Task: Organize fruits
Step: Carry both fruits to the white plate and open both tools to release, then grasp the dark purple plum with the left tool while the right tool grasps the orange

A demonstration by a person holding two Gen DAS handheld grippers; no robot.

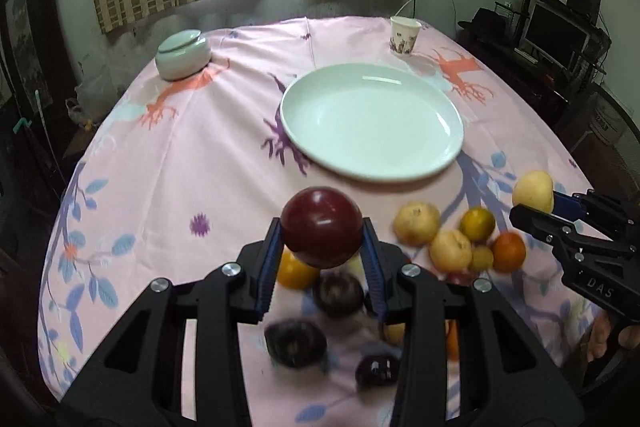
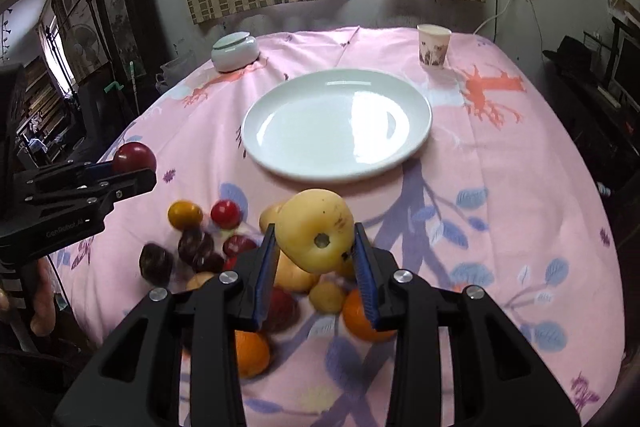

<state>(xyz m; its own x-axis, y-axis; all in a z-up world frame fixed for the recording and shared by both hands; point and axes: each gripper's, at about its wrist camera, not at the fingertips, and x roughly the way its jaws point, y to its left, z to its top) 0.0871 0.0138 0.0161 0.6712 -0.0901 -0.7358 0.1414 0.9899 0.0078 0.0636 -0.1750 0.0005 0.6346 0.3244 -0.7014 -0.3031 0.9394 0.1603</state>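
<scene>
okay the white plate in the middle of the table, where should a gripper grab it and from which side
Take the white plate by its near rim, coming in low from the fruit side. It lies flat and wide, so only the thin raised edge fits between the fingers, and that edge is closest. Both hand-held grippers hold fruit now.

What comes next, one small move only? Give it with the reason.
Probably carry the dark red apple forward over the white plate and set it down. The left gripper already clamps it above the fruit pile, the right gripper likewise holds a yellow apple, and the plate ahead holds nothing yet.
</scene>
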